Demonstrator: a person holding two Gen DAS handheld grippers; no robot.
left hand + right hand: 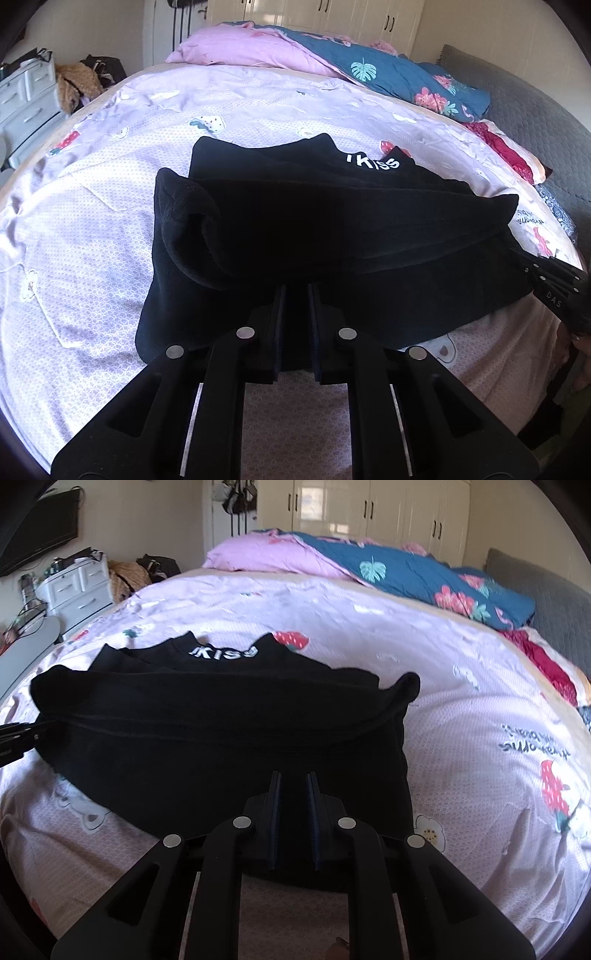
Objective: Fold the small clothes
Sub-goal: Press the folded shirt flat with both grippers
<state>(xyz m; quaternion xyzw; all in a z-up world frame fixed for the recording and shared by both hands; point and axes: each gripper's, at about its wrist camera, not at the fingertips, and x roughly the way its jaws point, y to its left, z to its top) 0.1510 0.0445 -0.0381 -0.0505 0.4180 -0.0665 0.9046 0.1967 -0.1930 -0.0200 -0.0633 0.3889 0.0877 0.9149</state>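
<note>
Garment: I have a black top (pixel 332 229) on the bed (pixel 92 229), near the front edge, with its collar and white letters at the far side.
Done so far: the sides look already folded in, because the top makes a narrow band and a rolled fold shows at its left end. I judge the first folds as finished.
Left gripper (pixel 295 291): clenched on the near hem of the top; dark cloth fills the narrow gap between the pads.
Right gripper (pixel 293 779): also nearly closed on the near hem, toward the right corner. The cloth is black on black, so I cannot be fully sure how much it pinches.
Still to do: I think the last fold remains, to bring the near hem up and over toward the collar, then let go and flatten.
Around: a pink pillow (pixel 266 555) and a blue quilt (pixel 424 578) lie at the far end, well apart from the top.
</note>
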